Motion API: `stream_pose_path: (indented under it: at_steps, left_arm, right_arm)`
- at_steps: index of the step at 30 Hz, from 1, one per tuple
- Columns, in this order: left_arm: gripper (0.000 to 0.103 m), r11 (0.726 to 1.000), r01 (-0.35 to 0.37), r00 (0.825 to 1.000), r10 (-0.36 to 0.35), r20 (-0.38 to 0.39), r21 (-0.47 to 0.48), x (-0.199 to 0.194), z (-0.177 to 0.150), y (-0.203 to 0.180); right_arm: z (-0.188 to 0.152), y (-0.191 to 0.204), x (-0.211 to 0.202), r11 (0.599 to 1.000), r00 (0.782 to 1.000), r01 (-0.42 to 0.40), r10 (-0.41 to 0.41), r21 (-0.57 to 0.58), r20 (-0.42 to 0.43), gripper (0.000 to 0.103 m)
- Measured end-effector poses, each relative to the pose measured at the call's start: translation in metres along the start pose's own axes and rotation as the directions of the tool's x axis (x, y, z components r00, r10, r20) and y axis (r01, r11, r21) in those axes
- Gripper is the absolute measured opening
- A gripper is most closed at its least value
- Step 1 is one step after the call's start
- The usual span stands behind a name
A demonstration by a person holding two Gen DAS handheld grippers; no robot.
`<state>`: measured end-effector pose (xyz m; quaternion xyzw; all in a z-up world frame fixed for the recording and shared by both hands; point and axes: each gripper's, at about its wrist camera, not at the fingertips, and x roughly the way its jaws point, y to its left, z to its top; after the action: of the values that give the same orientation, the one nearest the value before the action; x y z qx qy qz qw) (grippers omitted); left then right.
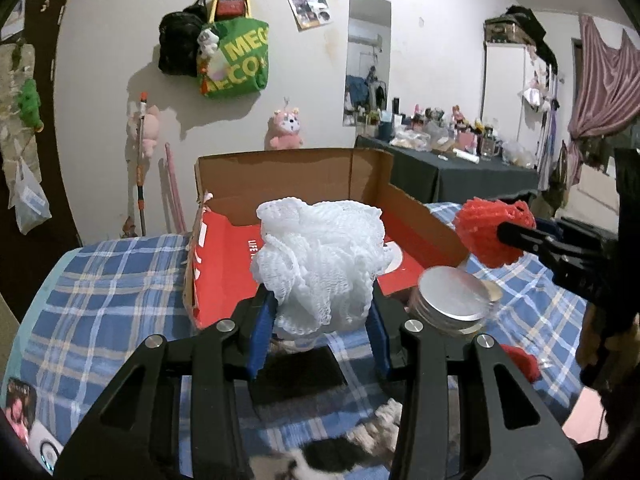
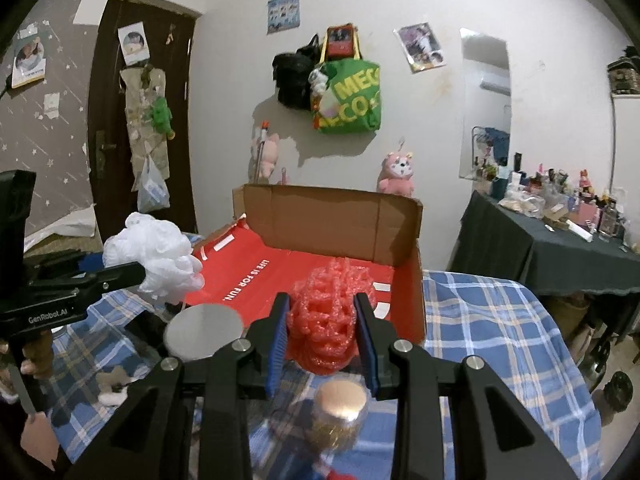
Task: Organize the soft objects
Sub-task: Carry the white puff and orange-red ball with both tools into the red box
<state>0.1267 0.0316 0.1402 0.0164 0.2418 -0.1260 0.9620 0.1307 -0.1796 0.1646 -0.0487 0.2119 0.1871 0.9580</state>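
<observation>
While both grippers are raised above the bed, each one holds a mesh puff between its blue pads. The left gripper [image 1: 320,312] has its fingers closed on the white puff [image 1: 320,264], which bulges out above the pads and hides part of the box [image 1: 224,264] behind it. In the right wrist view the same white puff [image 2: 154,256] hangs at the left, near the left edge of the box [image 2: 332,216], and I cannot tell if it is over the box or just beside it. The right gripper [image 2: 322,332] has its fingers closed on the red puff [image 2: 334,316], in front of the near edge of the box. From the left wrist view the red puff [image 1: 494,232] is near the right wall of the box, at about the height of its rim.

The box is cardboard, open at the top, with a red inside, and it lies on a blue checked cover [image 1: 104,280]. A jar with a silver lid [image 1: 454,294] stands just beside the near right corner of the box. A second jar with a golden lid [image 2: 340,400] is below the right gripper, blurred. A small red thing [image 1: 520,360] lies on the cover near the silver lid; what it is I cannot tell.
</observation>
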Motion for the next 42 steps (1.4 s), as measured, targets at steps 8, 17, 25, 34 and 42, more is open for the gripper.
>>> stream_pose_path:
  at_steps: [8,17,25,34,42]
  left_arm:
    - [0.039,0.999,0.045,0.992,-0.042,-0.120,0.026,0.048,0.031,0.012]
    - [0.039,0.996,0.047,0.954,-0.024,-0.300,0.069,0.125,0.050,0.025]
    - [0.039,0.995,0.037,0.920,0.001,-0.393,0.088,0.172,0.057,0.032]
    - [0.039,0.996,0.041,0.920,-0.005,-0.392,0.084,0.215,0.086,0.034]
    - [0.039,0.998,0.049,0.913,-0.026,-0.407,0.044,0.269,0.099,0.039]
  right_arm:
    - [0.026,-0.011,0.060,0.996,0.988,-0.038,0.025,-0.079,-0.151,0.034]
    - [0.038,-0.022,0.146,0.989,0.928,-0.070,0.016,-0.131,-0.373,0.034]
    - [0.040,-0.036,0.196,0.993,0.889,-0.032,-0.025,-0.118,-0.458,0.034]
    - [0.074,-0.044,0.245,0.997,0.889,-0.016,-0.017,-0.070,-0.457,0.034]
    - [0.074,-0.059,0.295,1.000,0.877,0.004,0.008,0.024,-0.481,0.034]
